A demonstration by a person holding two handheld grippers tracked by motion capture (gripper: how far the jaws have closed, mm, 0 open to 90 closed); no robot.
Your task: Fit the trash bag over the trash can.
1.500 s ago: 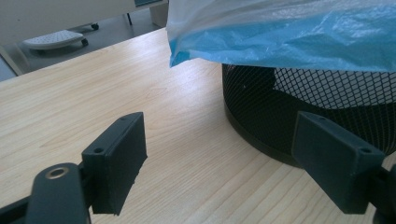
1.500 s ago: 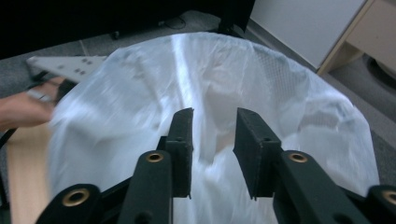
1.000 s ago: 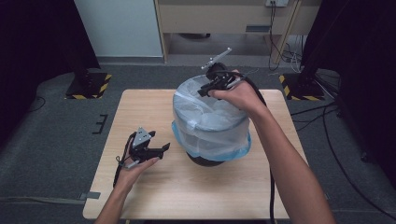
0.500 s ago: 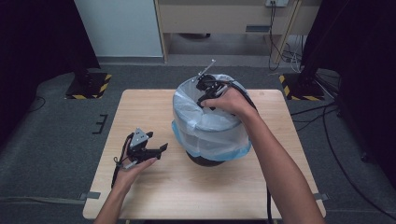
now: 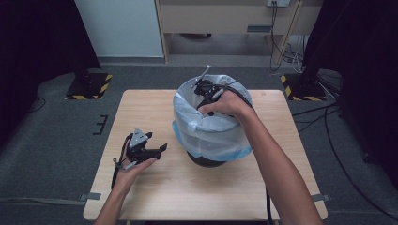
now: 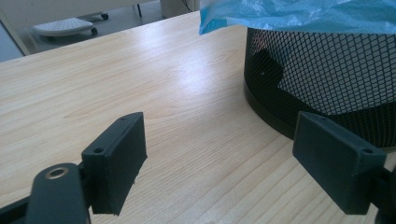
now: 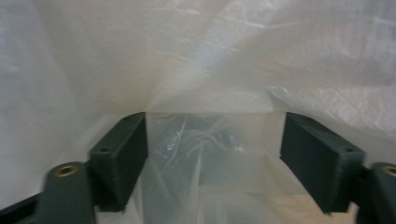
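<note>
bin: black mesh wastebasket [image 5: 206, 159] near the middle of the wooden table [image 5: 155, 187], upright, used here as the landmark
liner: pale blue-white plastic bag [image 5: 211, 136] lines the bin, its edge folded over the rim and hanging part way down the outside; mesh stays bare below it (seen close in the left gripper view, bin [image 6: 327, 79], bag edge [image 6: 299, 14])
right gripper: right gripper [image 5: 206, 91] sits at the bin's mouth on the far side, tipped down into the liner, right hand [image 5: 230, 104] over the rim
right jaws: wide apart, have just been opening; no pad presses on anything, translucent plastic [image 7: 210, 140] lies between and beyond them (gripper [image 7: 212, 154])
inside bin: crumpled film at the bottom of the bag; whether anything else lies there, cannot tell
left gripper: left gripper [image 5: 151, 149] to the left of the bin, low over the table, apart from the bin, held in the left hand [image 5: 133, 164]
left jaws: wide apart, nothing between them, bare tabletop [image 6: 177, 93] behind (gripper [image 6: 219, 158]); right-hand jaw in that view points at the bin's base
cable: black cable [image 5: 117, 164] trails from the left gripper toward the table's near edge, on the side away from the bin
</note>
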